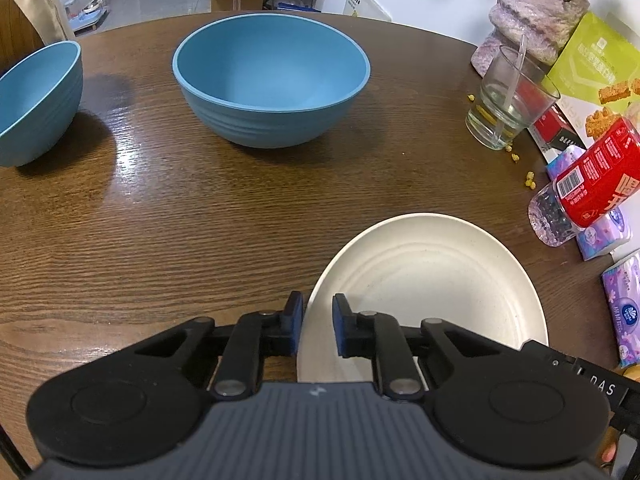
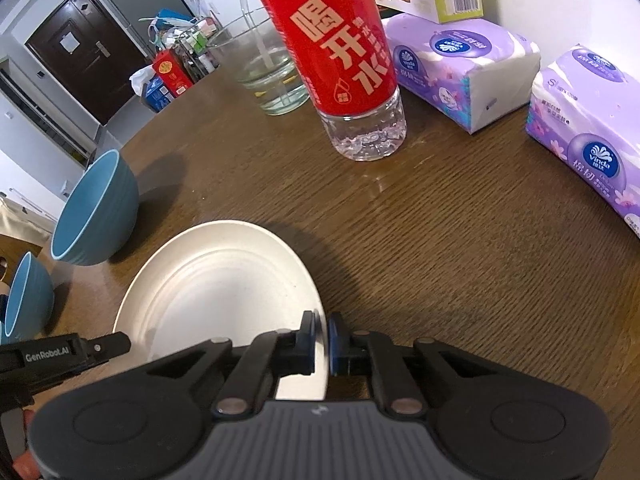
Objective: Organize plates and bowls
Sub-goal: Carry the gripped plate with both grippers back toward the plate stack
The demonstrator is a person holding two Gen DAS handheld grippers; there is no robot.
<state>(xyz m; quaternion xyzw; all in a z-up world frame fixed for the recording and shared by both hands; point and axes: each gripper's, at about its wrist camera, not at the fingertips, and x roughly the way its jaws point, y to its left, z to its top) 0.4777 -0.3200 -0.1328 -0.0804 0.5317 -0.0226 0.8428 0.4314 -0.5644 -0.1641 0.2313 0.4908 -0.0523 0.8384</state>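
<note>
Left gripper and right gripper are both clamping opposite rims of a round, matte cream plate lying on the wood-grain table; two ribbed blue bowls are standing beyond.

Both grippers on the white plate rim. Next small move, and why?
Probably a short, level lift with both hands together. The left gripper and right gripper are each shut on opposite sides of the white plate rim, and it lies flat on the table. The water bottle and nearer blue bowl stand close, so rise before moving sideways.
</note>
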